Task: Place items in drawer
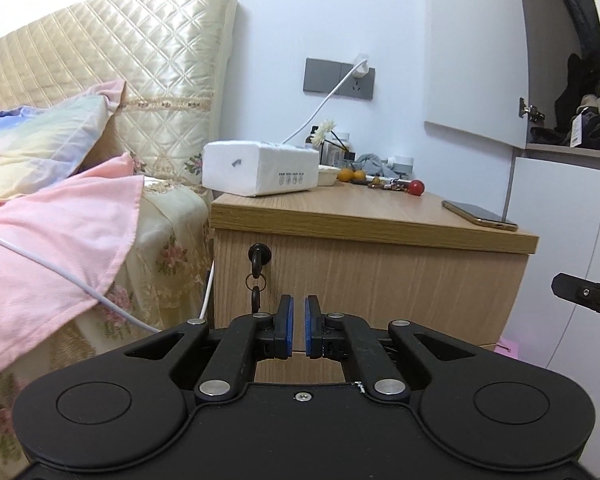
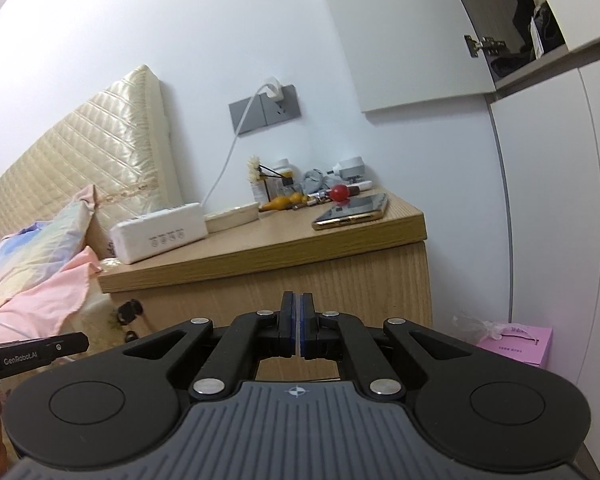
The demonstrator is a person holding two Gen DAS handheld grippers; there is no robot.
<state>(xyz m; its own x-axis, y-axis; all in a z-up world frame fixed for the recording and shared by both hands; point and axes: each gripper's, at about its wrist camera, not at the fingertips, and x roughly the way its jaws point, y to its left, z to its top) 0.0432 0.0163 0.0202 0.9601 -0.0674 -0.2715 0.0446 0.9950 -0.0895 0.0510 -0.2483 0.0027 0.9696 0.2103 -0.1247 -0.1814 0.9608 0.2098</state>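
A wooden nightstand (image 1: 380, 276) (image 2: 340, 276) stands beside the bed, its drawer front closed, with a black key (image 1: 259, 256) in the lock at the upper left. On top lie a gold-edged phone (image 1: 479, 215) (image 2: 352, 211), a white tissue pack (image 1: 260, 172) (image 2: 158, 232), a red ball (image 1: 417, 187) (image 2: 339, 192) and small clutter. My left gripper (image 1: 299, 320) points at the drawer front, jaws nearly together with a narrow gap, holding nothing. My right gripper (image 2: 298, 320) is shut and empty, low in front of the drawer.
A bed with pink cloth (image 1: 60, 240) and a white cable (image 1: 60, 280) lies left of the nightstand. A white wardrobe (image 2: 560, 240) stands right of it, with a pink box (image 2: 516, 344) on the floor between. A charger (image 1: 360, 66) is plugged in above.
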